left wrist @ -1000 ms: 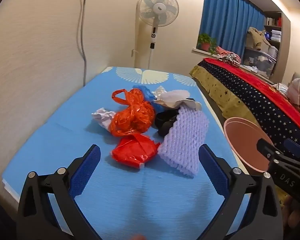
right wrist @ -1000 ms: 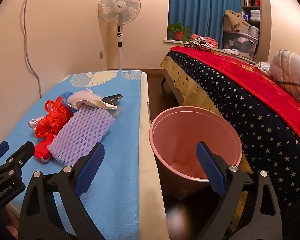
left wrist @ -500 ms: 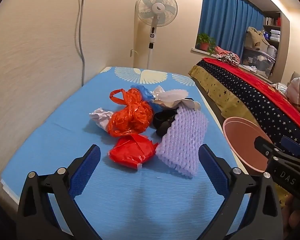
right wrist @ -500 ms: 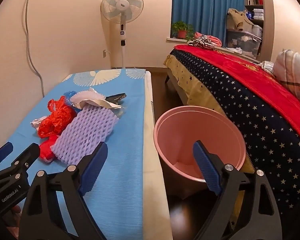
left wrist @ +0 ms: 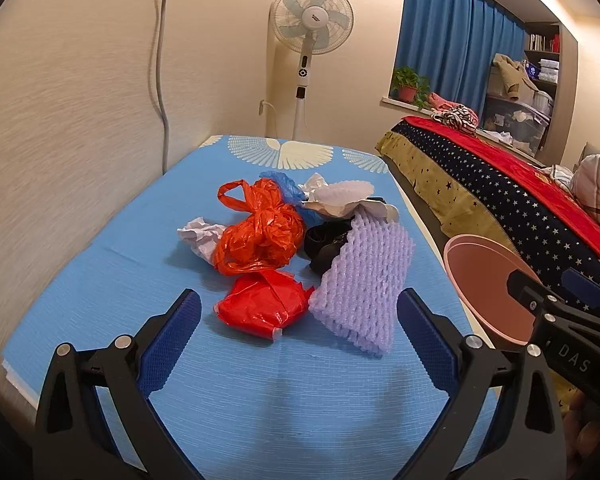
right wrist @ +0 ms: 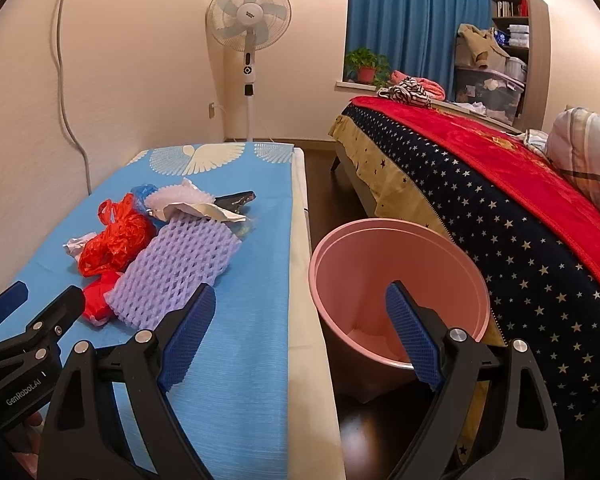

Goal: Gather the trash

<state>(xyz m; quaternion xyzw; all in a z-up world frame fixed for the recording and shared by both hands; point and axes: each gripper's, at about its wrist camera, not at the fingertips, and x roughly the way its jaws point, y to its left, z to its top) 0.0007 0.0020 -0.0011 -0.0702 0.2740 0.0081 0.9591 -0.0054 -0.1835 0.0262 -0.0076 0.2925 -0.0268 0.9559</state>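
Note:
A heap of trash lies on the blue-covered table [left wrist: 260, 392]: a purple foam net [left wrist: 364, 280], a flat red plastic bag [left wrist: 262, 304], a knotted orange bag [left wrist: 260, 232], crumpled white paper [left wrist: 200, 234], a blue bag [left wrist: 286, 186] and a black item [left wrist: 324, 242]. My left gripper [left wrist: 298, 300] hangs open just short of the red bag and foam net, with nothing between its fingers. My right gripper [right wrist: 300, 291] is open and empty over the gap between the table edge and the pink bin [right wrist: 364, 272]. The foam net [right wrist: 176, 268] lies to its left.
The pink bin [left wrist: 480, 280] stands on the dark floor between the table and a bed [right wrist: 500, 208] with a star-patterned cover. A standing fan [right wrist: 248, 20] is at the far wall. A cable [left wrist: 160, 60] runs down the left wall.
The right gripper's jaws have narrowed slightly and its view has shifted a little. The left gripper and the trash have stayed put.

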